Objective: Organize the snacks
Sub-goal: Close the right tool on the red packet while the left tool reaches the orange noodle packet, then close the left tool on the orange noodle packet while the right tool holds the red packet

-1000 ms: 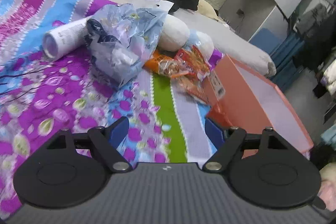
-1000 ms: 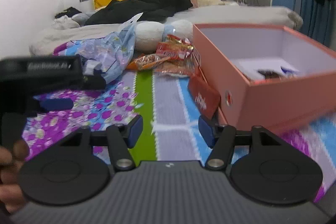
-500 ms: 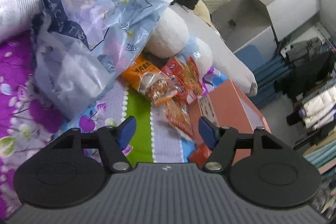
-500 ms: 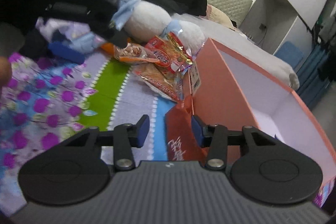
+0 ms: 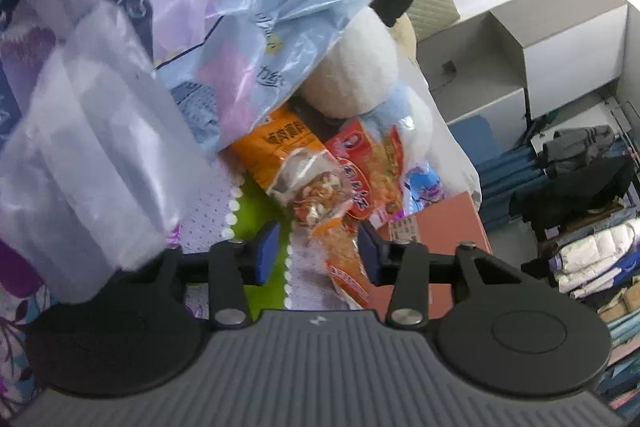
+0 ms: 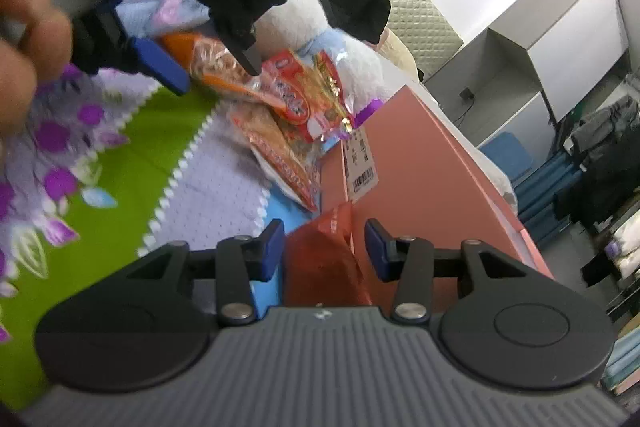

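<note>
Several orange and red snack packets (image 5: 320,171) lie in a pile on the patterned bedspread beside an orange box (image 5: 436,227). My left gripper (image 5: 318,253) is open, its blue pads either side of the nearest packet's end (image 5: 344,267). In the right wrist view the pile (image 6: 288,107) sits by the box (image 6: 420,179), and the left gripper (image 6: 212,63) hovers open over it. My right gripper (image 6: 324,251) is open around a dark red packet (image 6: 324,259) leaning on the box wall.
A large pale blue plastic bag (image 5: 224,27) and a clear bag (image 5: 88,155) crowd the left. A white plush toy (image 5: 356,71) lies behind the snacks. Grey cabinets (image 5: 520,39) and stacked clothes (image 5: 592,259) stand to the right, off the bed.
Both grippers have moved forward and down toward the snacks. The left now straddles the nearest packet; the right has closed in on the dark red packet by the box.
</note>
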Demonstrator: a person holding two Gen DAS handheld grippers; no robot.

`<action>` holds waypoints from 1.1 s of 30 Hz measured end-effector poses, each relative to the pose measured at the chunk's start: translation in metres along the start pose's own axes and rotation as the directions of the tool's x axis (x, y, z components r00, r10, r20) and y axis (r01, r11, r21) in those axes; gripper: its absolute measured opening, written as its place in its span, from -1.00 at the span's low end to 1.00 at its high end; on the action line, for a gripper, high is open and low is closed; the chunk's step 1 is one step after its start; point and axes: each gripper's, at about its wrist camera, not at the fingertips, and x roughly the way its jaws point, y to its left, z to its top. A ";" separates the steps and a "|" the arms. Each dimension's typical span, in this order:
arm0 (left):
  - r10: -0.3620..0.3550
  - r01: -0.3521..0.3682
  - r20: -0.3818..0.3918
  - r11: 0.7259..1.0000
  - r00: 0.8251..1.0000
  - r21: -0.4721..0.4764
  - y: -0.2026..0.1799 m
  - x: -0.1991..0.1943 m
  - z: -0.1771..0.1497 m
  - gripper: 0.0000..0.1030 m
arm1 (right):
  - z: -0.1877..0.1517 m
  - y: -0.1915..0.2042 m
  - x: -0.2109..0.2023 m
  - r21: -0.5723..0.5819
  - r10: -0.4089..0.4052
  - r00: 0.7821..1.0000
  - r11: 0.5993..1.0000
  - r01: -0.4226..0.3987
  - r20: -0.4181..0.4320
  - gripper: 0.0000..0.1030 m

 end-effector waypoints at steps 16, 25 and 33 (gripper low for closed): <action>-0.025 0.025 0.040 1.000 0.999 -0.017 -0.007 -0.013 -0.005 -0.74 | -0.006 0.001 -0.011 -0.069 -0.001 0.999 0.998 0.004 0.034 -0.28; -0.002 0.002 0.016 1.000 1.000 0.024 -0.021 -0.063 -0.029 -0.75 | 0.002 -0.024 -0.061 0.056 0.150 0.986 0.986 -0.154 0.075 -0.29; 0.018 -0.018 0.004 0.999 1.000 0.041 -0.027 -0.111 -0.070 -0.75 | -0.013 -0.043 -0.092 0.155 0.259 0.964 0.952 -0.264 0.051 -0.29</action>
